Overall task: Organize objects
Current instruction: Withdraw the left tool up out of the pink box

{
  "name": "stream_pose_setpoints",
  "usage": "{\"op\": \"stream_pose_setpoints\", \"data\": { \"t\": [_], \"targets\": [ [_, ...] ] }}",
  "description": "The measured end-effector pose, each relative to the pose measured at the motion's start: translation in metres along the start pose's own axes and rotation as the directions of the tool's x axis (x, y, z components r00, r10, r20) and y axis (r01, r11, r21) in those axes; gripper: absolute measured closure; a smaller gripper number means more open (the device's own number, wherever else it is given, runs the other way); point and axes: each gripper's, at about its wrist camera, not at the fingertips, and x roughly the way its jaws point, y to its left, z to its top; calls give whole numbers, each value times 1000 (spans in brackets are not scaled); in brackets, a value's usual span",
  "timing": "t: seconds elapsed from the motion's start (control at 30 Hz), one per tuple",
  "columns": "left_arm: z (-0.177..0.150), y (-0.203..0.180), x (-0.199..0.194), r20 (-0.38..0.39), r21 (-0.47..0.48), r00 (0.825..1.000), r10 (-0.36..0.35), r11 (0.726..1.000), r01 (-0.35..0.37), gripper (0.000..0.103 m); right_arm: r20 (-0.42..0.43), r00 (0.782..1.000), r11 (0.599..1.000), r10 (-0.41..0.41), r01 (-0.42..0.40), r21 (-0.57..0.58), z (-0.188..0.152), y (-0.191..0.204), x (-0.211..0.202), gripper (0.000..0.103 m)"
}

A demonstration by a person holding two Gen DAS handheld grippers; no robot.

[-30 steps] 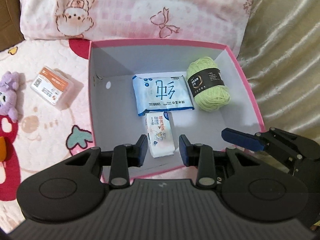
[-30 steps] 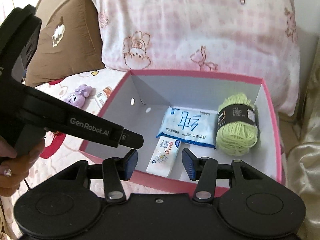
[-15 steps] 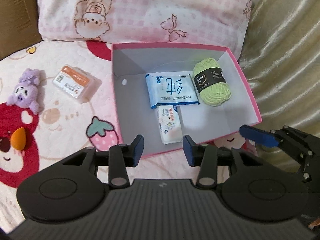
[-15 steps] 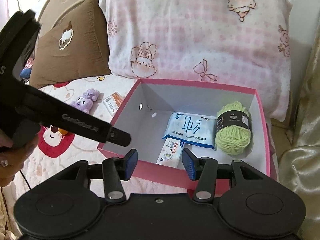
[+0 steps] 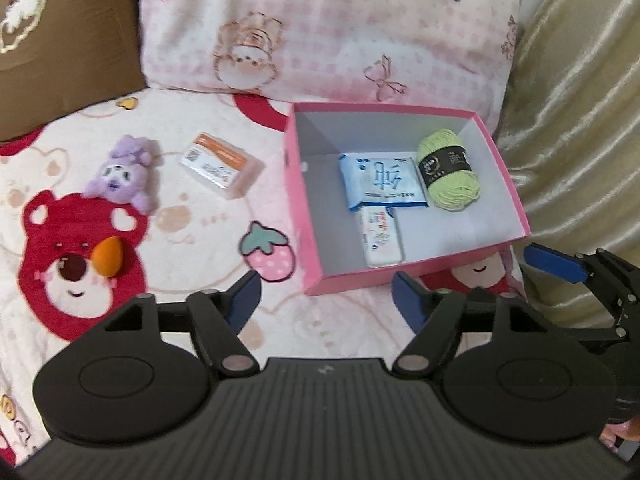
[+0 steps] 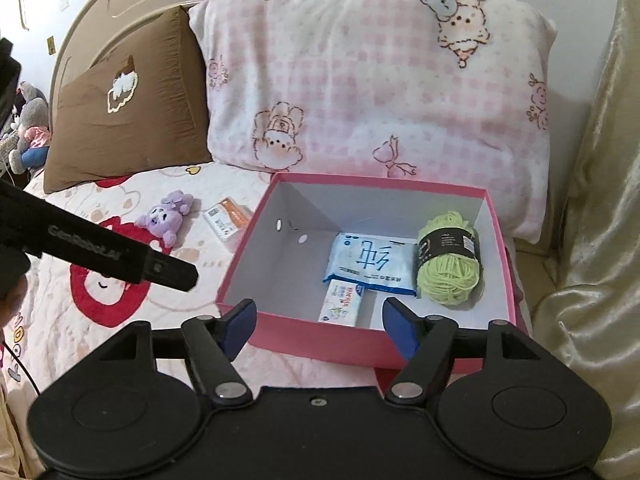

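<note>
A pink box (image 5: 298, 200) (image 6: 312, 342) with a white inside sits on the bed. It holds a blue tissue pack (image 5: 380, 182) (image 6: 372, 264), a small white wipes pack (image 5: 382, 236) (image 6: 342, 304) and a green yarn ball (image 5: 448, 170) (image 6: 448, 268). Left of the box lie an orange-and-clear case (image 5: 222, 164) (image 6: 228, 218), a purple plush (image 5: 122, 174) (image 6: 168, 218) and an orange sponge (image 5: 108, 256). My left gripper (image 5: 326, 300) is open and empty, held above the blanket before the box. My right gripper (image 6: 318, 330) is open and empty at the box's near wall.
A pink checked pillow (image 5: 320, 28) (image 6: 372, 80) and a brown pillow (image 5: 60, 36) (image 6: 128, 100) stand behind. A gold curtain (image 5: 580, 100) (image 6: 600, 200) hangs at the right. The bear-print blanket (image 5: 80, 280) covers the bed. The left tool's body (image 6: 100, 248) crosses the right view.
Both grippers have pulled back from the box and opened wider. The view has widened, so the plush, case and sponge now show on the left.
</note>
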Motion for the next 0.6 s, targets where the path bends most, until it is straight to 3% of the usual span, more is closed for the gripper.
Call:
{"op": "stream_pose_setpoints", "data": {
  "t": [0.1,0.43,0.6],
  "targets": [
    [-5,10,-16,15,6,1000,9,1000,-9,25,-17,1000,1000,-10,9,-9,1,12,-4,9],
    [-23,42,-44,18,31,998,52,998,-52,7,-102,994,999,-33,35,18,4,37,-8,9],
    [-31,61,-51,10,21,999,52,998,-52,4,-119,992,999,-48,46,-22,4,52,-11,9]
  ]
}}
